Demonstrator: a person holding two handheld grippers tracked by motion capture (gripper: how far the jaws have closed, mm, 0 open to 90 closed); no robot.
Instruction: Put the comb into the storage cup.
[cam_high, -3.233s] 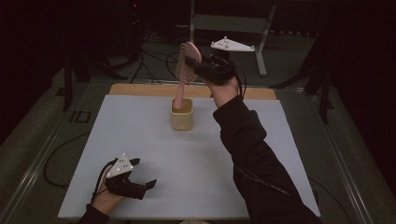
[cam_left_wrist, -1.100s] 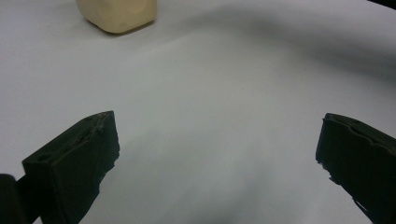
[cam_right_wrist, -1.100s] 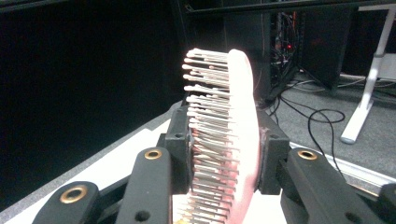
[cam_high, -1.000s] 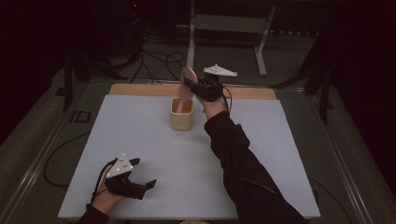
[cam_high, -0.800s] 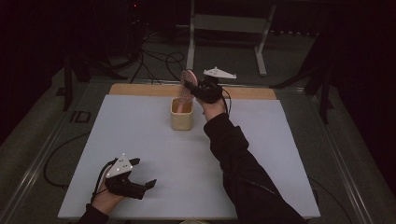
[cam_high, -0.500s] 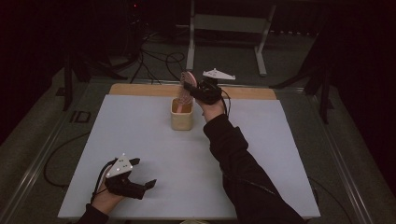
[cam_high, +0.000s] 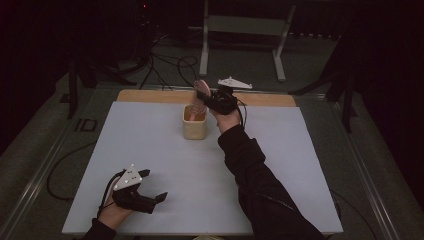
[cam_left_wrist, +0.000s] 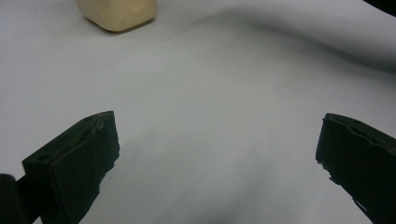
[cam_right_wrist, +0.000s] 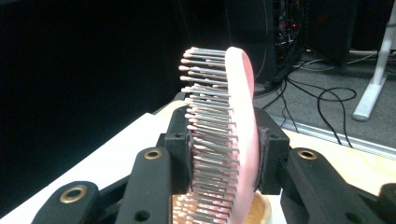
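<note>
Lowered since earlier, the right hand-held gripper (cam_high: 207, 97) pinches the brush (cam_right_wrist: 233, 140), handle inside the cup (cam_high: 194, 123). Sink it straight, then release; left hand-held gripper (cam_high: 150, 192) rests spread.

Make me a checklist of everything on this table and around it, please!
Surface: white table top, wooden strip along its far edge.
Job's things: pink hairbrush, handle down in the cream cup.
Clutter: nothing seen.
Grippers: right hand-held gripper shut on the hairbrush's head, bristles against one jaw; left hand-held gripper open, resting near the table's front edge.
Cables: black cables on the floor behind the table; one cable at its left side.
Surroundings: dark room, white stand legs behind.
</note>
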